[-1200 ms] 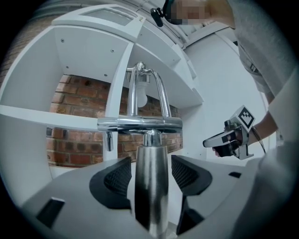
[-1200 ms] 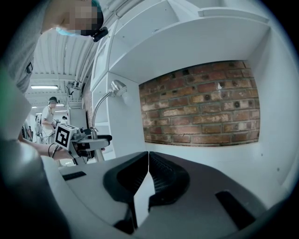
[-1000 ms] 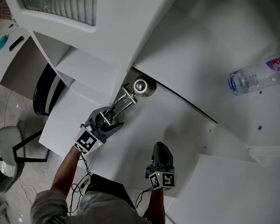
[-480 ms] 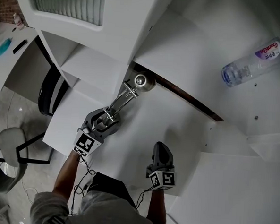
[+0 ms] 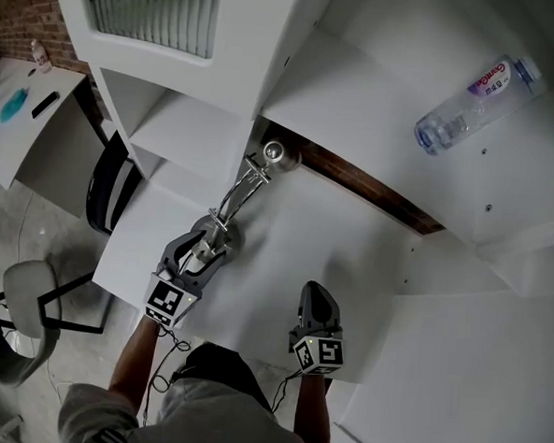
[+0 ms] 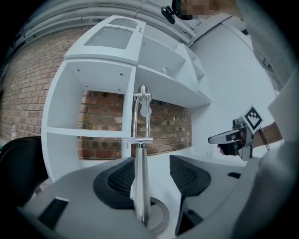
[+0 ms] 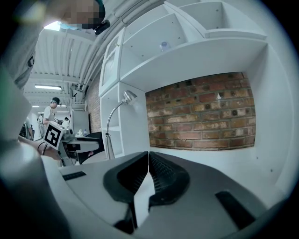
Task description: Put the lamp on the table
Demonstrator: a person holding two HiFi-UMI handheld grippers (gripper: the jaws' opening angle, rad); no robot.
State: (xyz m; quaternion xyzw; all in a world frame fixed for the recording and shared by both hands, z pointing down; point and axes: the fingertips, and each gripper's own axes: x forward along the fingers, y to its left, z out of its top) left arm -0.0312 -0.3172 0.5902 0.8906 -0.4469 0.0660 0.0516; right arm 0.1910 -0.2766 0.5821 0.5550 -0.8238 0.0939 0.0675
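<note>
A silver desk lamp (image 5: 222,231) stands upright on the white table (image 5: 284,254), its head (image 5: 275,153) near the brick back wall. My left gripper (image 5: 208,247) sits at the lamp's base. In the left gripper view the stem (image 6: 140,186) rises between its jaws, close to the left pad and clear of the right one. Those jaws (image 6: 152,161) are open and have just been closing a little. My right gripper (image 5: 317,307) hovers over the table's front part, shut, with nothing in it (image 7: 148,163). From the right gripper view the lamp (image 7: 108,133) shows at the left.
White shelving (image 5: 210,99) surrounds the table nook. A plastic water bottle (image 5: 472,97) lies on an upper shelf. A black chair (image 5: 101,191) stands left of the table, a grey chair (image 5: 19,312) further out. People stand far off in the room.
My left gripper has drawn back along the table toward me, so the lamp's round base now shows in front of it. The right gripper has hardly shifted.
</note>
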